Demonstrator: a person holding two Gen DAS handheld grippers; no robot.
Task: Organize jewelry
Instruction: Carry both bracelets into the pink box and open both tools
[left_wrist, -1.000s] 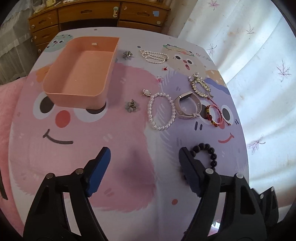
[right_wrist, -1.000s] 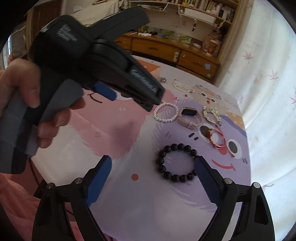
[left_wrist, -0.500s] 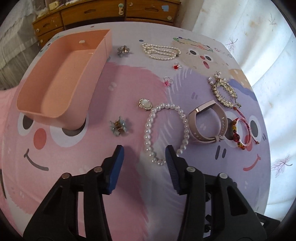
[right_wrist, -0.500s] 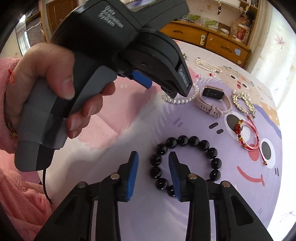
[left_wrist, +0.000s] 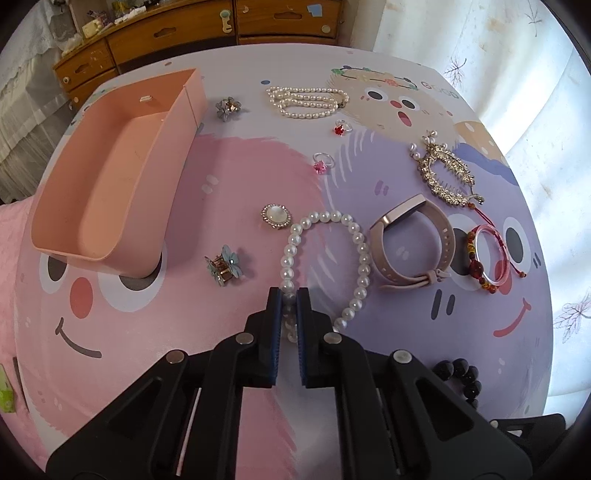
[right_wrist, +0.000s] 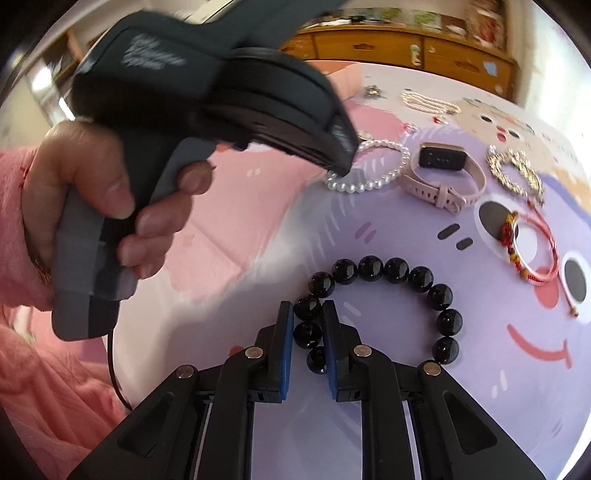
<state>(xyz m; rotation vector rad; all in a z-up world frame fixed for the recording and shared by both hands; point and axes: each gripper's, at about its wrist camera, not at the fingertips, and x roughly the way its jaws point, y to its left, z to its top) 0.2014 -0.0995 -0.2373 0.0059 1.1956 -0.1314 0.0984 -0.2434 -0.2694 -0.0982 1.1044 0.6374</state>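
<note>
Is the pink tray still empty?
Empty: the pink tray shows only bare floor; the pearl bracelet lies on the table.

Tray (left_wrist: 110, 177) far left, pearl bracelet (left_wrist: 360, 254) mid, watch (left_wrist: 413, 243) right of it.

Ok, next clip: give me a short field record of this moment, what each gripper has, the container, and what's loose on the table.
left gripper: shut on pearl bracelet, lying on the table
right gripper: shut on black bead bracelet, lying on the table
container: peach tray, nothing visible inside
loose on table: pink watch, red string bracelet, rhinestone comb, pearl necklace, two small rings, brooch, two flower clips
</note>
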